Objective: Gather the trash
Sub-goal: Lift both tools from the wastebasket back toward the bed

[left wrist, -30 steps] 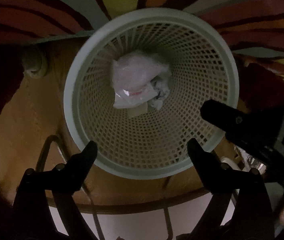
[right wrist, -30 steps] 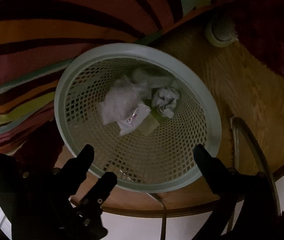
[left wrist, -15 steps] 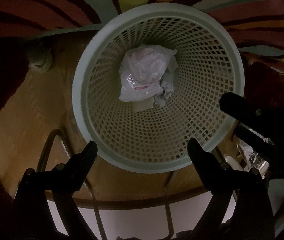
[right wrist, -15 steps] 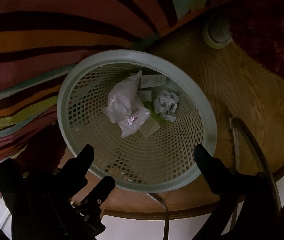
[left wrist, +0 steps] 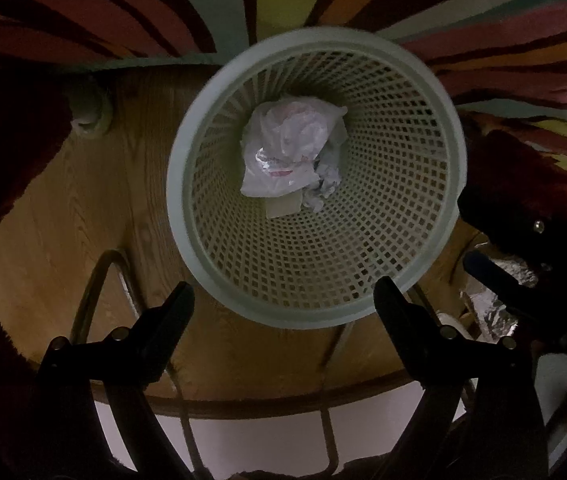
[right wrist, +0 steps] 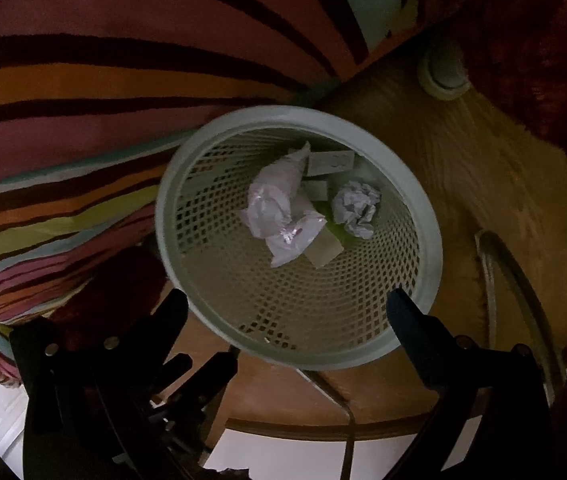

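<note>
Both grippers are hanging wide and empty over the bin! The left gripper (left wrist: 283, 304) is showing its jaws spread well apart with nothing between them, and the right gripper (right wrist: 287, 312) is standing just as open. Just beyond both sets of fingertips, the mesh wastebasket (left wrist: 439, 184) is sitting on the round wooden table (left wrist: 83, 208), and it is looking smaller and further off than a second ago: both hands are pulling up and away. Deep inside it, a crumpled plastic bag (left wrist: 283, 152) is lying beside a balled-up paper (right wrist: 355, 208) and flat scraps. By my judgement, this drop is finished and the hands are freeing up for more trash.
</note>
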Demonstrator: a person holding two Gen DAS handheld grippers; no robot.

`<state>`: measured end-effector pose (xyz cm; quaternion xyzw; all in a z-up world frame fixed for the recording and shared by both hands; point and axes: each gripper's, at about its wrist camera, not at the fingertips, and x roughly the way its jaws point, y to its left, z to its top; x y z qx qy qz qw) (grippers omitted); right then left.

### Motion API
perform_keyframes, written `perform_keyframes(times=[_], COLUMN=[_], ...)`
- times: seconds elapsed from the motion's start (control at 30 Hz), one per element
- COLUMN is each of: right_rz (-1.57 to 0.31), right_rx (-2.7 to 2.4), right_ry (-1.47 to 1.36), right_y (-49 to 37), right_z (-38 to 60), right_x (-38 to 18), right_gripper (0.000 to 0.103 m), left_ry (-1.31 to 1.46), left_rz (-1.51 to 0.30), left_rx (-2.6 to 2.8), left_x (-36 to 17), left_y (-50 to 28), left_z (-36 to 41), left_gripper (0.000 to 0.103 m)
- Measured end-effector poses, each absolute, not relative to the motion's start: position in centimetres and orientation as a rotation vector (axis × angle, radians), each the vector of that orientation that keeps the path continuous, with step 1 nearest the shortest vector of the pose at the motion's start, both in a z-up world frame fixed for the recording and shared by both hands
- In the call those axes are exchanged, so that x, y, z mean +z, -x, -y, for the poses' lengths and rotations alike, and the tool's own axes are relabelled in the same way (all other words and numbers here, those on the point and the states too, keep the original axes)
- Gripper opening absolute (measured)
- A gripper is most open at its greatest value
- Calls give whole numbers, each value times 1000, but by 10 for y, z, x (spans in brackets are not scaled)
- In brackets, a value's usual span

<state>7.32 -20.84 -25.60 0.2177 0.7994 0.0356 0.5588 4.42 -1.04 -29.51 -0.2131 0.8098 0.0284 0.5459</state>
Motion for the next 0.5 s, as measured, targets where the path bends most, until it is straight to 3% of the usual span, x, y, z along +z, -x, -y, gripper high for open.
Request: perform_keyframes(times=[0.5], right_rz=[-1718], right_rx=[226], right_ry=[-529], right_y=[-73], right_z=[205], right_x=[-199], right_gripper=[95], left_ry=[494], left_rz=[-1709], left_rx=[24], left_x=[-228], left_y=[-39], left_z=[4], left_gripper=[89])
